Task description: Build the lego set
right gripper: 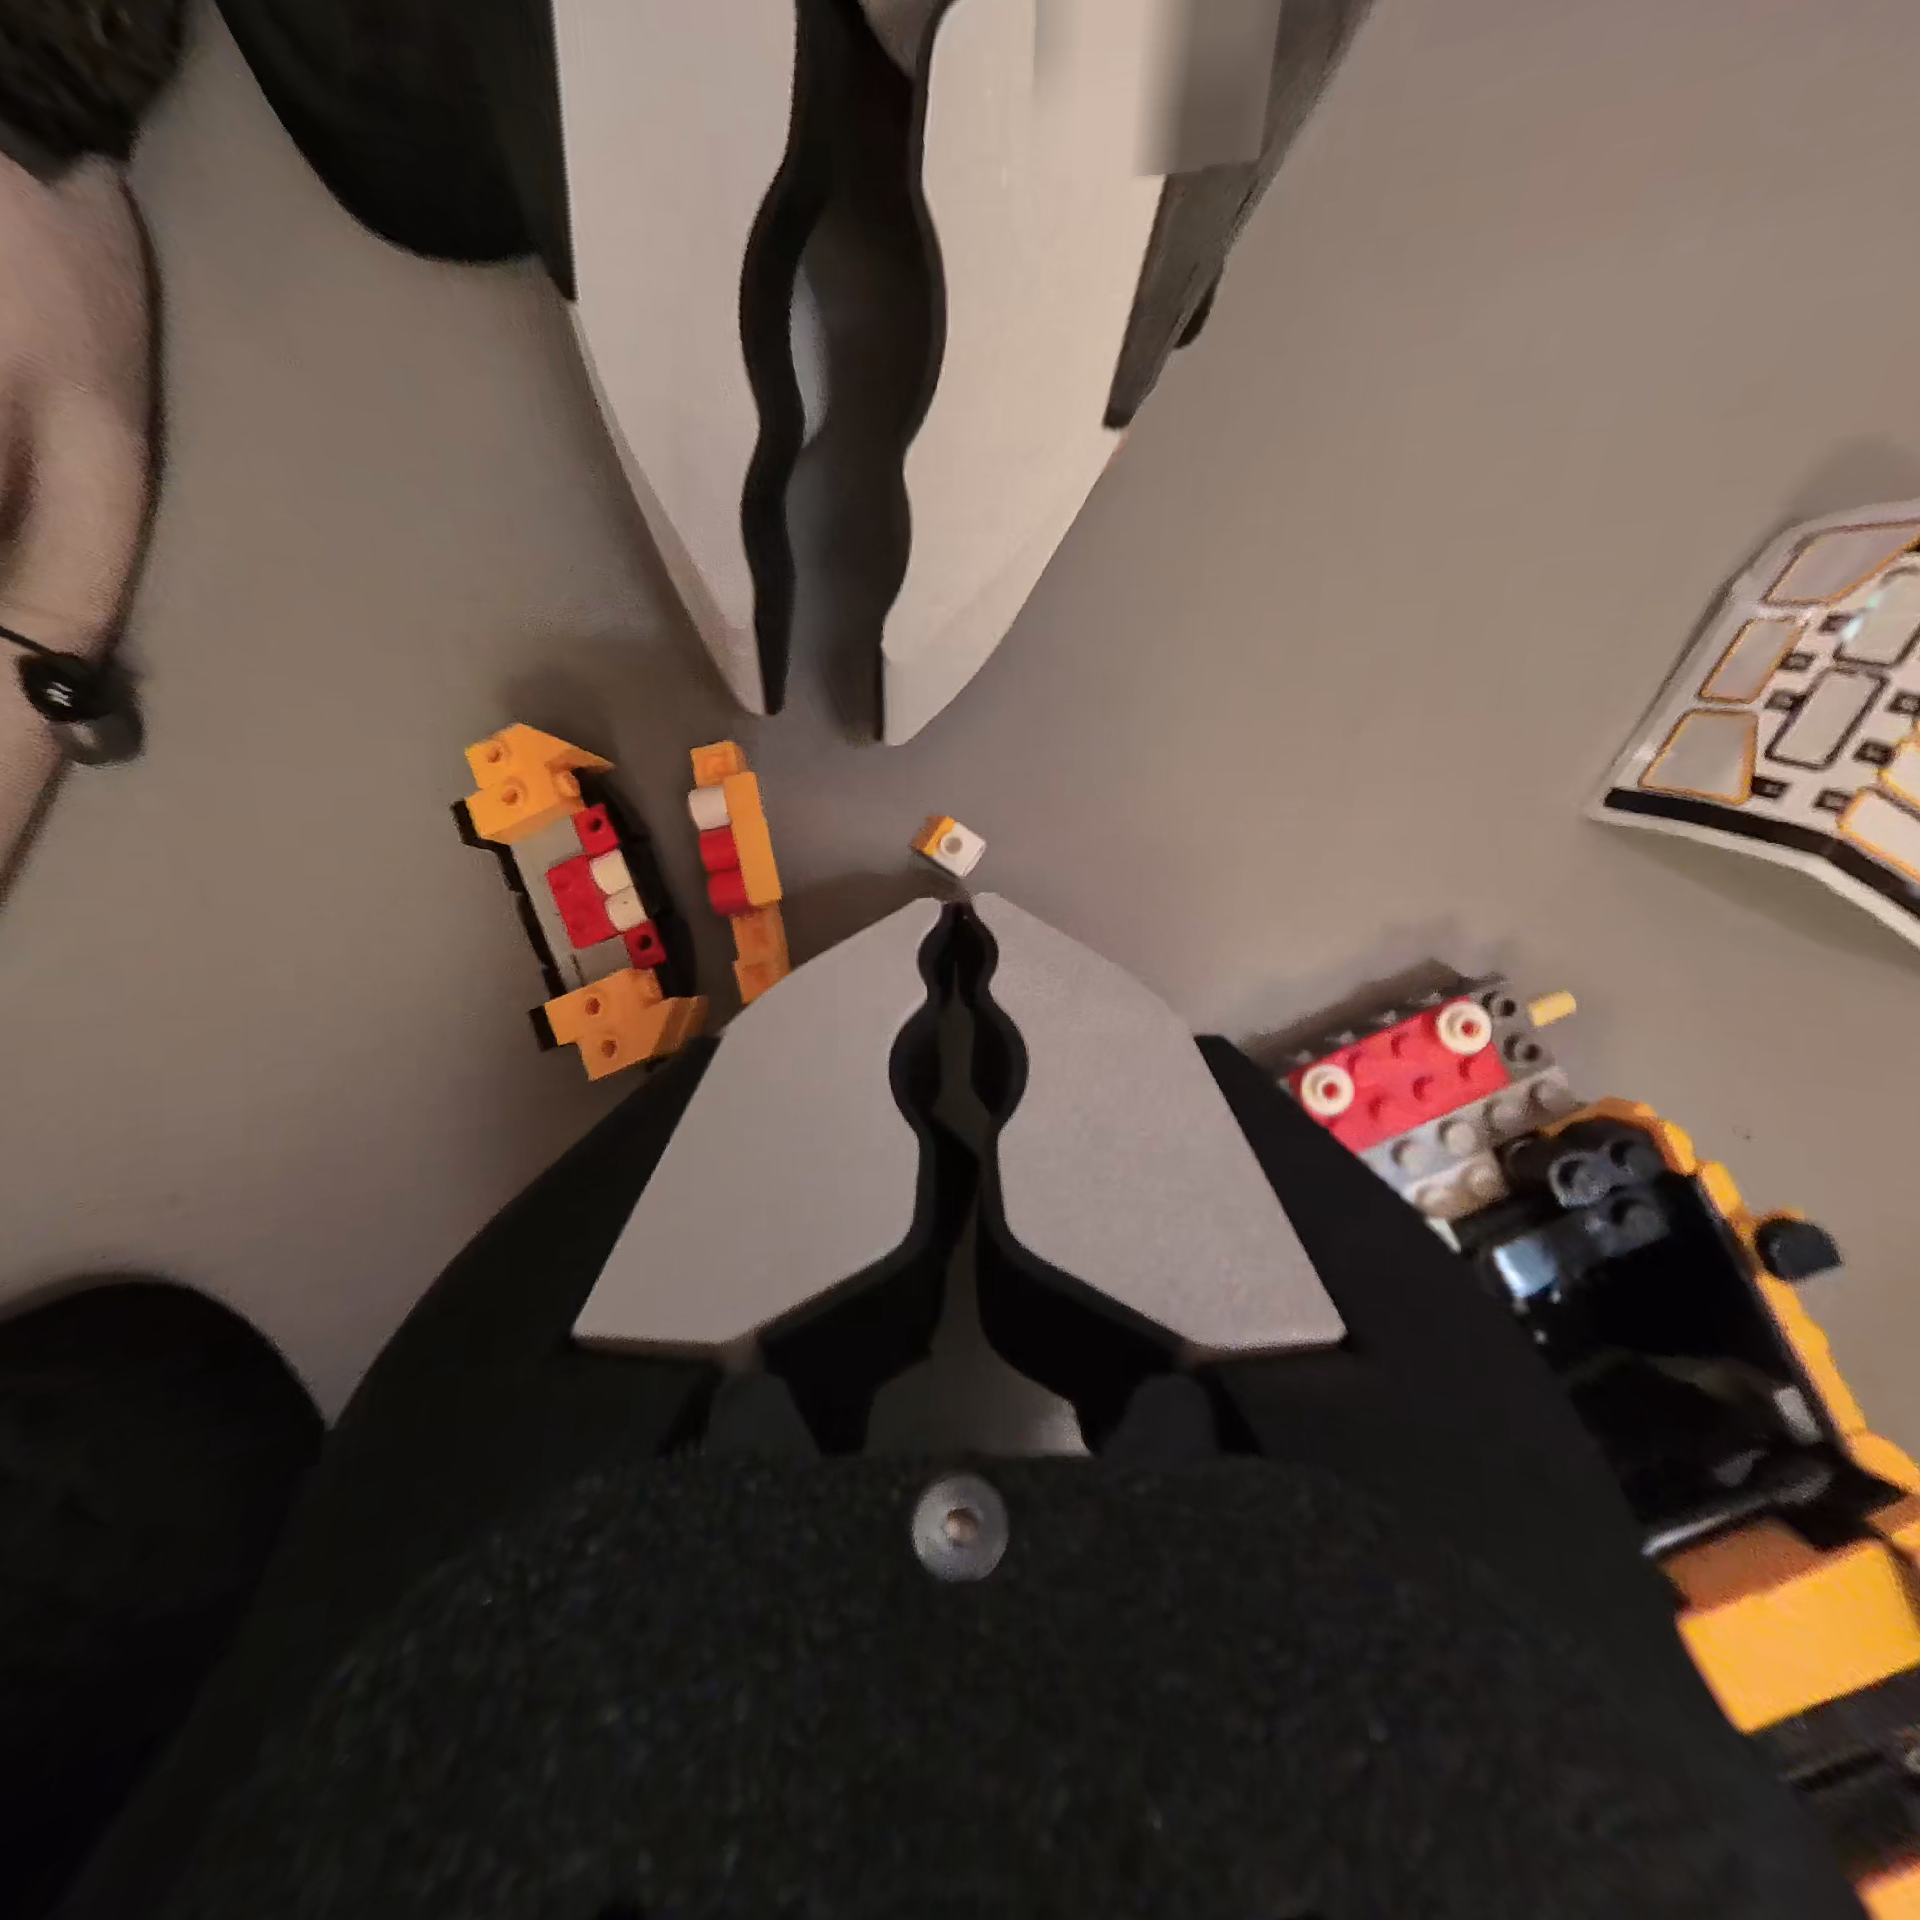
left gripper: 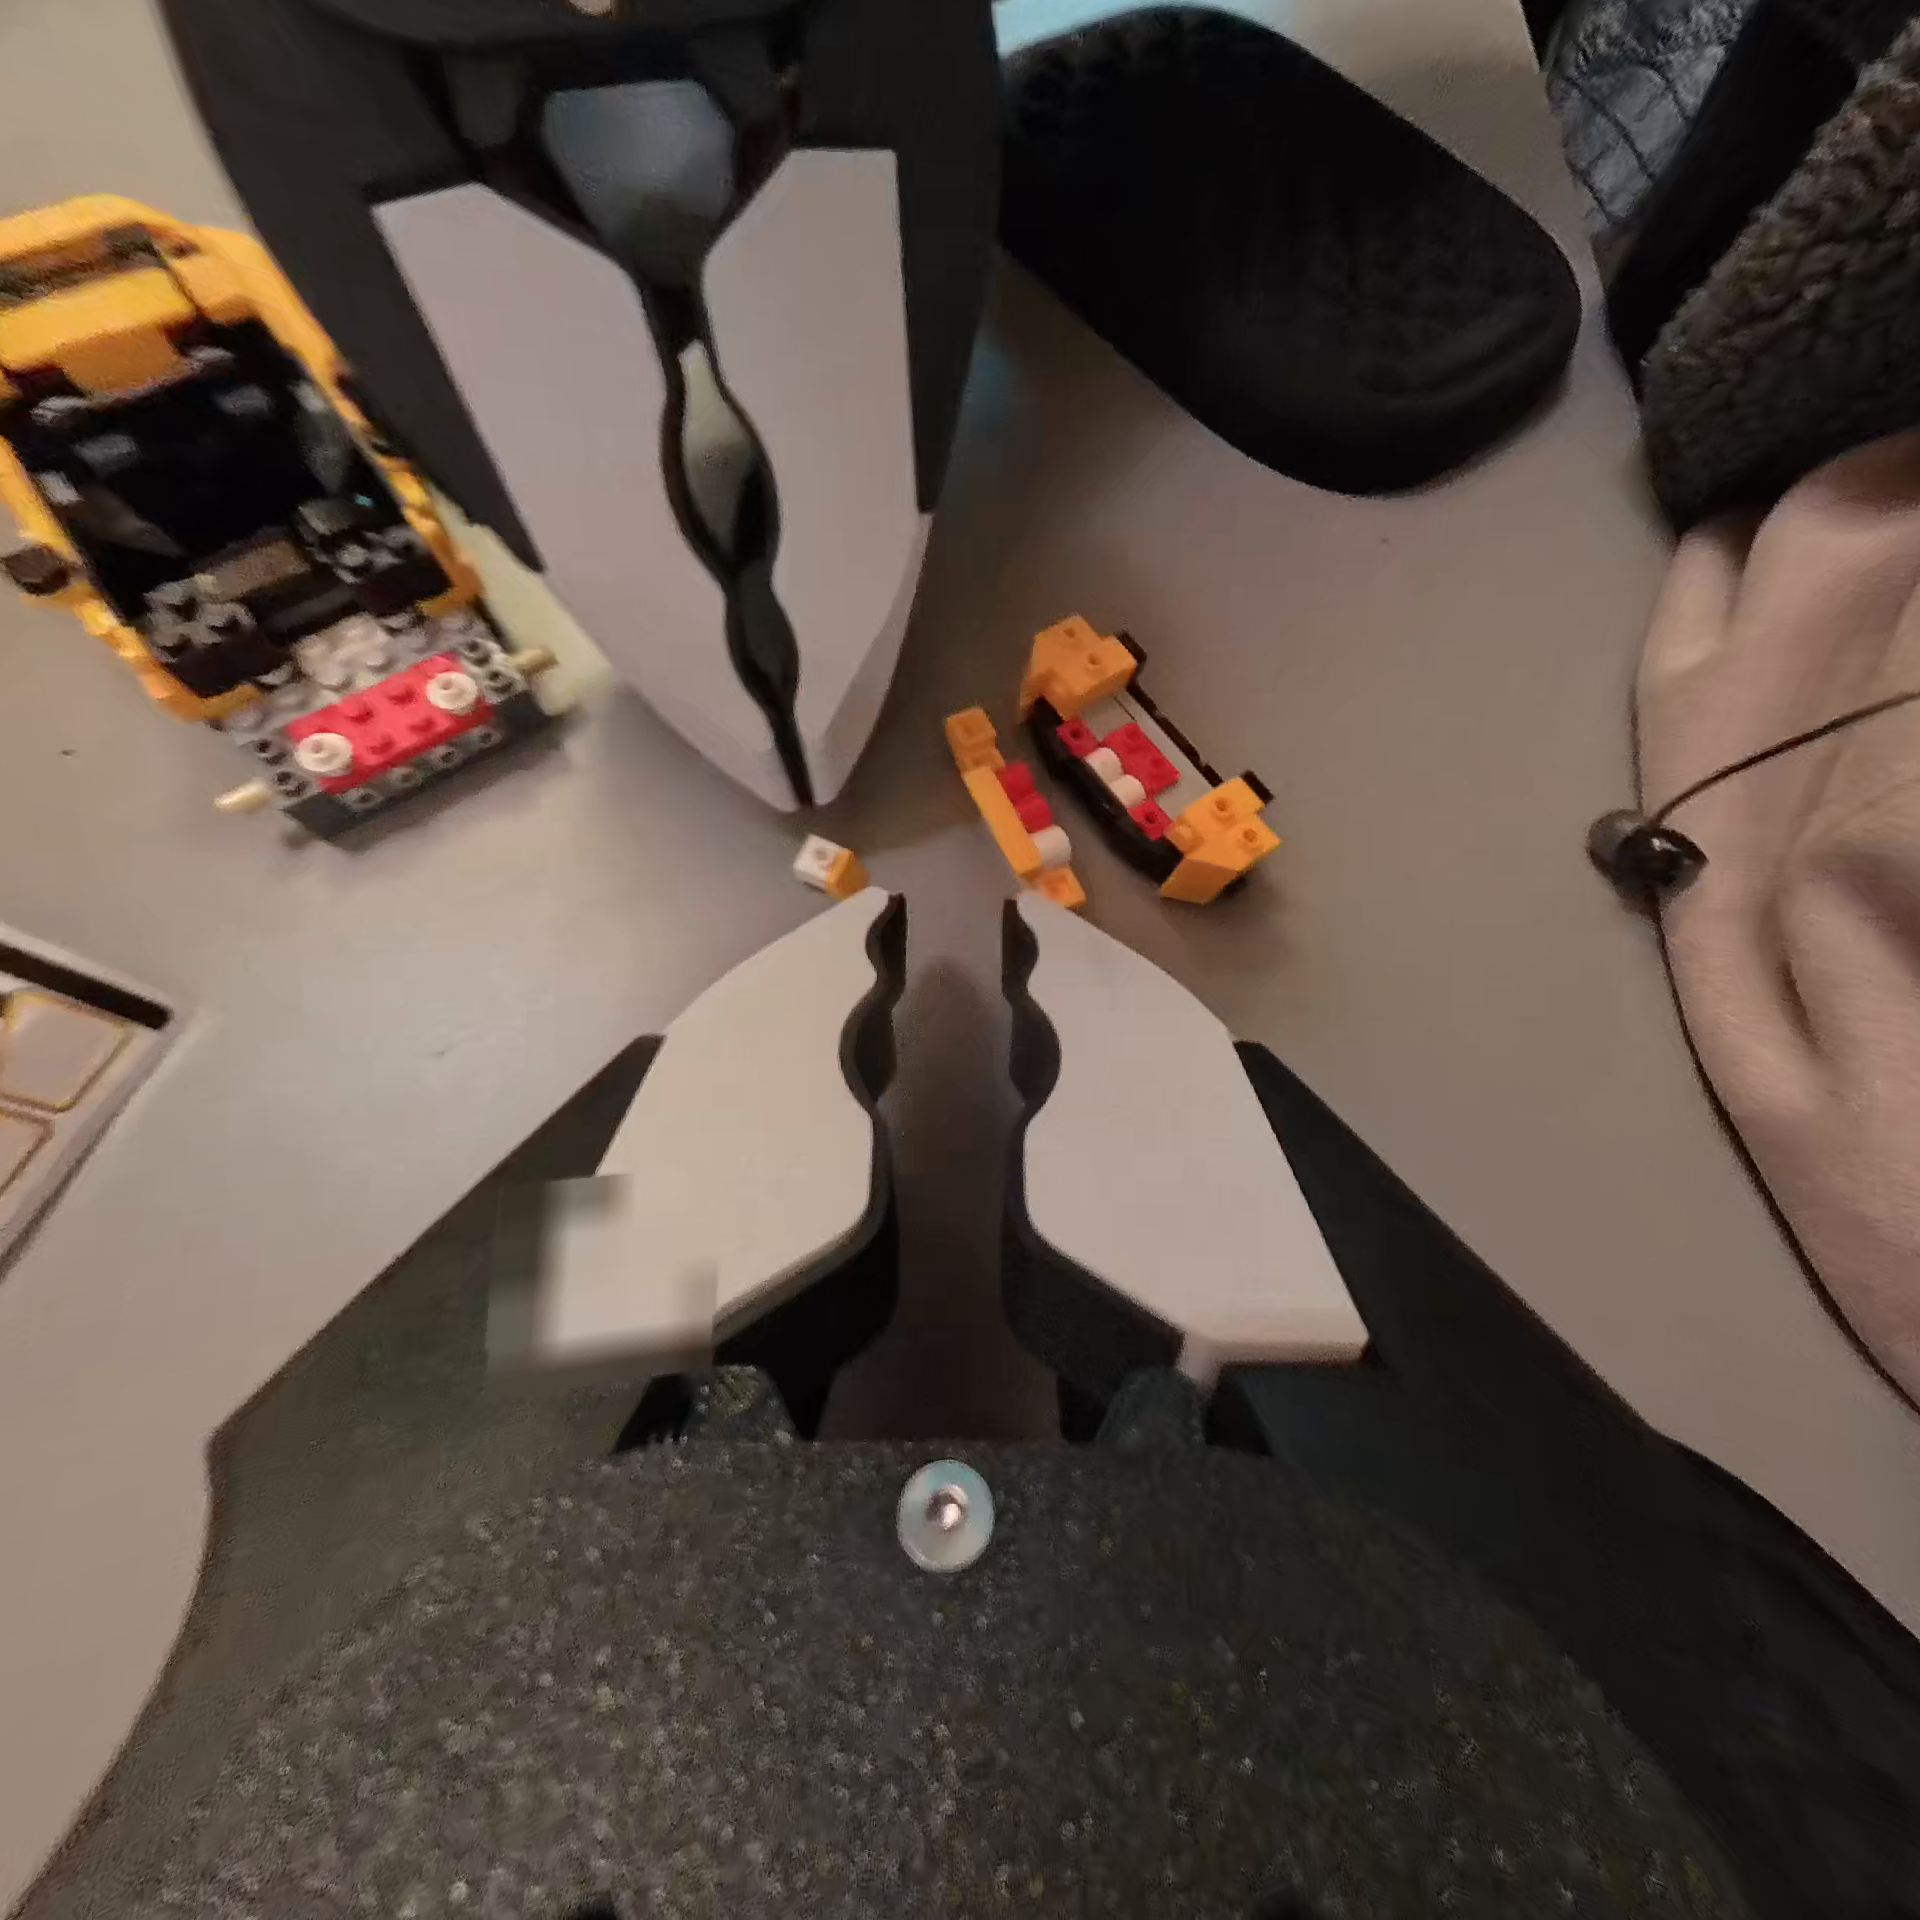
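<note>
A small white-and-orange lego piece [left gripper: 828,864] lies loose on the grey table [left gripper: 1351,644], between the two grippers' tips. My right gripper [right gripper: 956,906] is shut and empty, its tips just short of that piece [right gripper: 948,844]. My left gripper [left gripper: 951,914] is partly open and empty, a little right of the piece. An orange strip with red and white bricks [left gripper: 1013,810] and a black, grey and orange sub-assembly [left gripper: 1143,769] lie side by side. The yellow-and-black lego car [left gripper: 208,520] stands at the left; its red end faces the grippers.
A sticker sheet [right gripper: 1787,707] lies on the table [right gripper: 1351,520], beyond the car [right gripper: 1558,1247]. A black padded object [left gripper: 1278,260] sits at the back. A person's beige garment [left gripper: 1787,779] with a black cord toggle [left gripper: 1642,847] borders the right side.
</note>
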`<state>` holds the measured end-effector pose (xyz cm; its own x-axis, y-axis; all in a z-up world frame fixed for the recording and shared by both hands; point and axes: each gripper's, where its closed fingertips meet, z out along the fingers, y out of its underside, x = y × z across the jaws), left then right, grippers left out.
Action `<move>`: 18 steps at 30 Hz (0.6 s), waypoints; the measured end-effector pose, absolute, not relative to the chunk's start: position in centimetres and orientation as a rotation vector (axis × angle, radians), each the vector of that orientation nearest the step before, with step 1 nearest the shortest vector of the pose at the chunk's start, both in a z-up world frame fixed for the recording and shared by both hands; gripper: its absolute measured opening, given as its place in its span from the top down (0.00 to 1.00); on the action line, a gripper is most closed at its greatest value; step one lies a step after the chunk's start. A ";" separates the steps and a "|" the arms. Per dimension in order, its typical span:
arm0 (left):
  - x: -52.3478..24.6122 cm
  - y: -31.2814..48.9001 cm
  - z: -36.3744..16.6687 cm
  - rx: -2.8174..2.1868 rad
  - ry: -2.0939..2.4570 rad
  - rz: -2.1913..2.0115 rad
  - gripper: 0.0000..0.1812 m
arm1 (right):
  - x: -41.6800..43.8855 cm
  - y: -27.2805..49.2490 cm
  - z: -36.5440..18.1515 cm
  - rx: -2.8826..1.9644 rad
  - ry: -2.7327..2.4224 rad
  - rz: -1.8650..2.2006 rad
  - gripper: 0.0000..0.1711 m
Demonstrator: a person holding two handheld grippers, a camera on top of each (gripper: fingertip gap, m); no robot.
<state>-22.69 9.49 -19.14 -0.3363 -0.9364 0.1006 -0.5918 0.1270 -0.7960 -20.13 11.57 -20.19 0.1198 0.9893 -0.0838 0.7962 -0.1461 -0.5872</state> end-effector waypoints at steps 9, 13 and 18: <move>-22.5 11.1 -19.6 -1.491 1.942 -0.946 0.91 | -20.2 11.8 -19.8 -1.914 -1.728 0.592 0.89; -22.7 11.5 -19.2 -1.493 1.921 -0.953 0.91 | -21.4 11.9 -20.4 -1.854 -1.848 0.569 0.88; -22.7 11.0 -18.6 -1.433 1.926 -0.970 0.92 | -21.5 11.8 -20.6 -1.913 -1.877 0.649 0.93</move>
